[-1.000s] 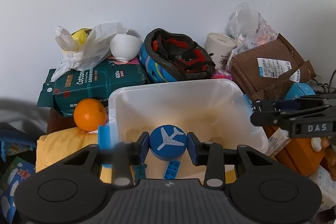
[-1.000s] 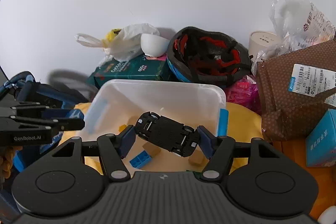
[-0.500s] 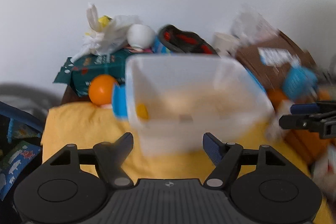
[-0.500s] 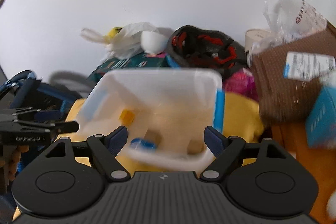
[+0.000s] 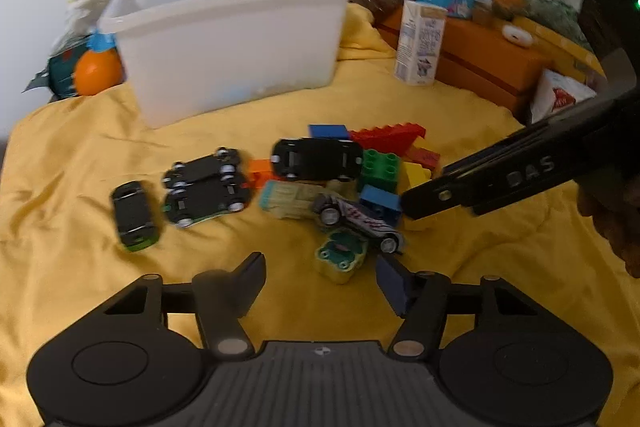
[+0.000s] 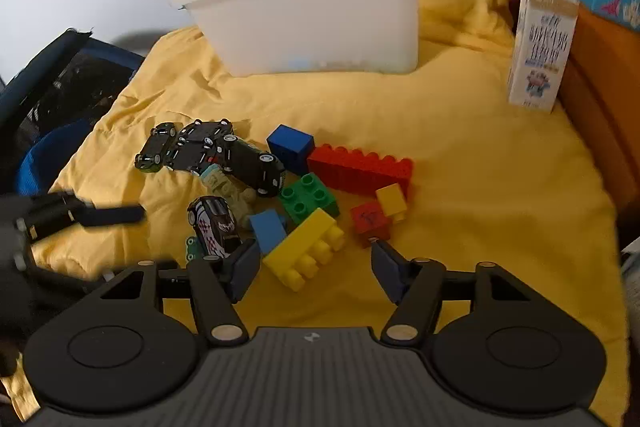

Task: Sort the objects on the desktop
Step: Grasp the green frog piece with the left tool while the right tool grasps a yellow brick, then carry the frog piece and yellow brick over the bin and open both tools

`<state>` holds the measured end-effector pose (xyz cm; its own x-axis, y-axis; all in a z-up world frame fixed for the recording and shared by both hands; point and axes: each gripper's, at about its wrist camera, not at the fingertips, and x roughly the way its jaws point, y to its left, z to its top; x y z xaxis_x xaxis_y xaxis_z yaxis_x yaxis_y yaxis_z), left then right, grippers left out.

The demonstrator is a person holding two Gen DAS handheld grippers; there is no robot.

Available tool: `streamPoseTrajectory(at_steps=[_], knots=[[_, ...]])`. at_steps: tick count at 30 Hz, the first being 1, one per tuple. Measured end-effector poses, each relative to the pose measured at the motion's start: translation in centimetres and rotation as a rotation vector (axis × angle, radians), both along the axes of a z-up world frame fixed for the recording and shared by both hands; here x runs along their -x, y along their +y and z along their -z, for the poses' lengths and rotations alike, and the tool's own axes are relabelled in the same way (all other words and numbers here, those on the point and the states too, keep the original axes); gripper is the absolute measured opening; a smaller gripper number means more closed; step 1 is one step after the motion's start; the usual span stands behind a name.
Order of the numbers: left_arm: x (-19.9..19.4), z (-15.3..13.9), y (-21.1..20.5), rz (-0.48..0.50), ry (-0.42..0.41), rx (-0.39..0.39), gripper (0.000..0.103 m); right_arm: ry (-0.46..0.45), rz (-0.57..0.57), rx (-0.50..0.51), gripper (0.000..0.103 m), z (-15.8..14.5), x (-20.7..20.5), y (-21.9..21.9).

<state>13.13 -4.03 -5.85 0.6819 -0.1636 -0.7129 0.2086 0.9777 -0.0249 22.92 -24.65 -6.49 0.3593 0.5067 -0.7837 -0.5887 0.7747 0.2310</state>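
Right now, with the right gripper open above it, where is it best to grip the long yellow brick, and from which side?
Probably across the two long flat sides of the yellow brick, coming from above. It lies at a slant, studs facing the right gripper, so turn the gripper to match. The blue brick crowds its left side.

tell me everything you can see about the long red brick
The long red brick is a glossy plastic building block, long and tall, with a row of round studs along its upper edge. It lies on the yellow cloth in the toy pile, in front of the white bin. A dark blue cube sits at its left end, a green four-stud brick against its lower left, and a small yellow block overlaps its right front. Neither tool touches it.
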Motion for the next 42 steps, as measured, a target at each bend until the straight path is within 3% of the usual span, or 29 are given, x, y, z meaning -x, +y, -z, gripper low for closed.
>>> streamPoseTrajectory(at_steps=[2,7,9,15,19,22,25,26,29,31,36,42], knots=[[-0.7,0.3,-0.4,0.012,-0.001,-0.002,0.053,0.009,0.0,0.014,0.065,0.6,-0.2,0.6],[-1.6,1.1,-1.3,0.056,0.022,-0.019,0.034,0.031,-0.001,0.01,0.047,1.6,0.0,0.0],[-1.5,1.0,-1.4,0.059,0.019,-0.009,0.033,0.032,-0.001,0.009,0.035,1.5,-0.1,-0.2],[-0.2,-0.6,-0.5,0.057,-0.016,0.019,0.033,-0.015,0.026,-0.012,0.025,0.3,0.1,-1.9],[0.4,-2.3,1.7,-0.007,-0.04,0.051,0.033,-0.062,0.016,-0.025,0.025,-0.8,0.6,-2.3],[0.5,-2.7,2.6,-0.037,-0.04,0.054,0.033,-0.048,0.0,0.02,0.025,-0.1,0.4,-1.7],[0.7,-2.8,3.2,-0.066,-0.032,0.062,0.033,-0.044,0.009,0.031,0.033,0.9,0.1,-1.2],[0.7,-2.7,3.3,-0.069,-0.031,0.065,0.033,-0.038,0.008,0.027,0.04,1.2,0.0,-1.1],[0.9,-2.7,3.6,-0.074,-0.027,0.07,0.033,-0.048,-0.006,0.025,0.039,1.7,-0.3,-0.6],[0.8,-3.1,4.0,-0.089,-0.03,0.081,0.033,-0.053,-0.036,0.022,0.025,1.6,-0.2,-0.5],[-0.4,-6.2,5.9,-0.156,-0.089,0.115,0.033,-0.085,-0.033,-0.057,0.025,-2.0,0.2,-1.6],[-5.9,-11.8,8.2,-0.192,-0.152,0.092,0.033,-0.186,0.004,-0.18,0.025,-9.9,-3.5,-1.1]])
